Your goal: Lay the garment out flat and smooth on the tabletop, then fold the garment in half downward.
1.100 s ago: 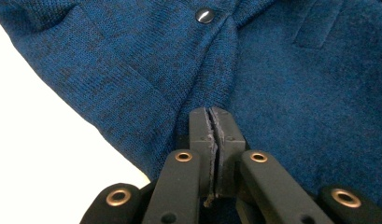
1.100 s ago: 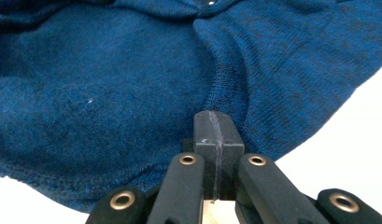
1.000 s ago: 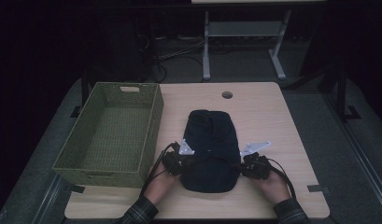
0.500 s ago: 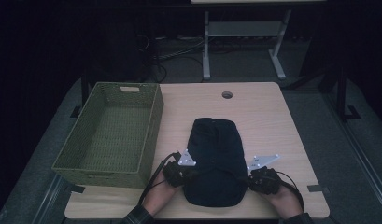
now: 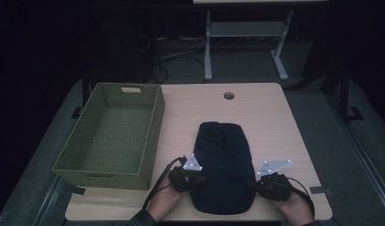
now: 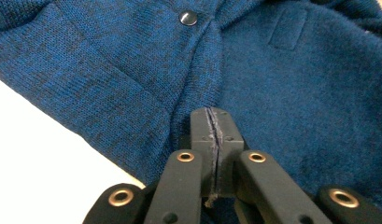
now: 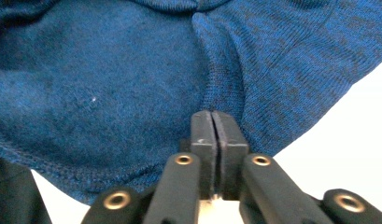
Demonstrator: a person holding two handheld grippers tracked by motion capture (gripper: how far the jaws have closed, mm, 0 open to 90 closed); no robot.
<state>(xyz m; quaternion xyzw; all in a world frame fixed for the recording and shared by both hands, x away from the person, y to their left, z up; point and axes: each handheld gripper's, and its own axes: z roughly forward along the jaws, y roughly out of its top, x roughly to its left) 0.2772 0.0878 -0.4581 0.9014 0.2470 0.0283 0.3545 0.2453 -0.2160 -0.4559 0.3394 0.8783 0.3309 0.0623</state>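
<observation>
Both grippers, the left gripper (image 5: 196,178) and right gripper (image 5: 261,182), have their jaws pressed together on the edges of one dark blue knitted garment (image 5: 224,165); the right's jaws have just eased slightly. It lies flat on the table (image 5: 270,117), near one empty green basket (image 5: 110,136). Two hands come in low from the near edge, level with the tabletop.
</observation>
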